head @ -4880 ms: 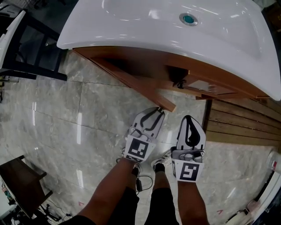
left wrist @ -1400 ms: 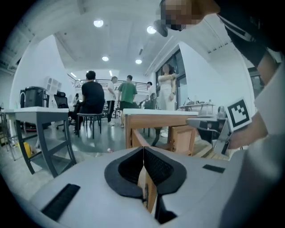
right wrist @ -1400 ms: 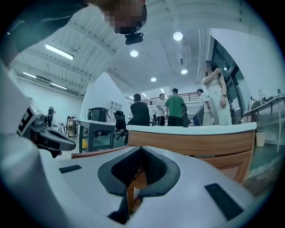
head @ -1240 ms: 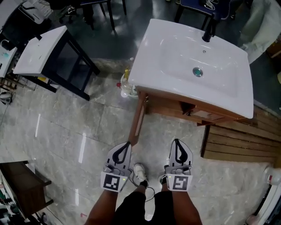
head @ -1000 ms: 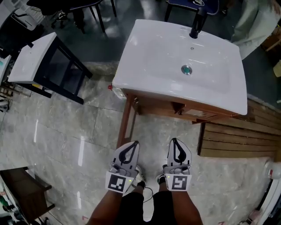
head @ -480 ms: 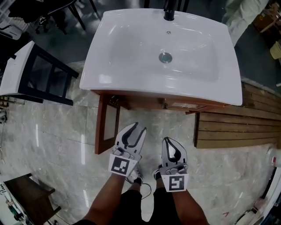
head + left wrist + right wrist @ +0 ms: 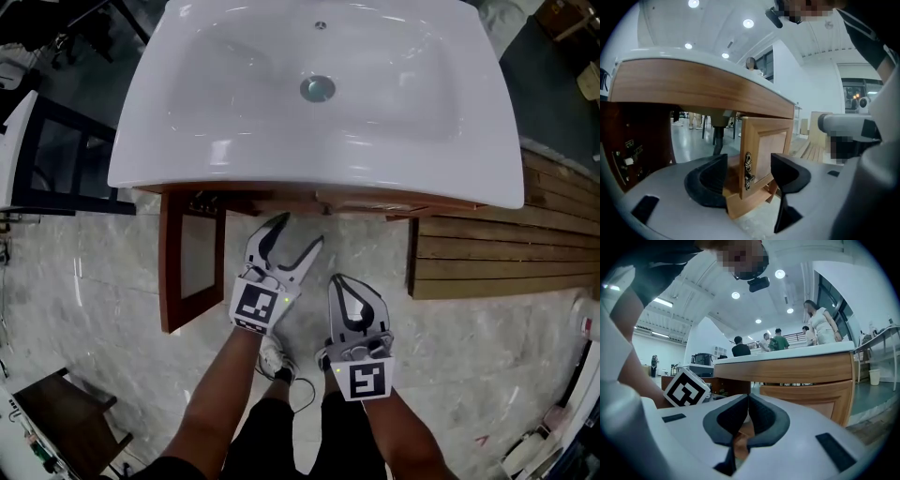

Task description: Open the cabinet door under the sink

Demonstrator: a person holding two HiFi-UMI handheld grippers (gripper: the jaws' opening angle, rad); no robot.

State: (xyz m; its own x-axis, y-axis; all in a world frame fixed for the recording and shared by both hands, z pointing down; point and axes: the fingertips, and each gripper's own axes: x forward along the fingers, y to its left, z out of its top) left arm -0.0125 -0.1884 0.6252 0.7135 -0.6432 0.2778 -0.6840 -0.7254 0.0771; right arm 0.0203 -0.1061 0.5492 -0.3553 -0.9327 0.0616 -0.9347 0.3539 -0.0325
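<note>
- Sink (image 7: pixel 234 112): white basin, seen from straight above, on a brown wooden cabinet (image 7: pixel 375 199).
- Open cabinet door (image 7: pixel 192 258): below the sink's left end. It had swung out, standing edge-on away from the sink front.
- Second door (image 7: pixel 768 147): under the sink's right half, paler wood with a framed panel. An ornate metal handle (image 7: pixel 748 171) sat on its near edge. Whether it was fully closed, could not tell.
- Left gripper (image 7: pixel 300 232): just in front of the sink's front rim, near its middle, pointing under it. Its jaws had just been opening and stood wide apart. In the left gripper view (image 7: pixel 750 164) the second door's handle edge showed in the gap, and neither pad pressed on it.
- Right gripper (image 7: pixel 349 283): further from the sink than the left one and to its right. Jaws together, nothing between them (image 7: pixel 748 399).
- Wooden slats (image 7: pixel 497 253): on the floor below the sink's right end.
</note>
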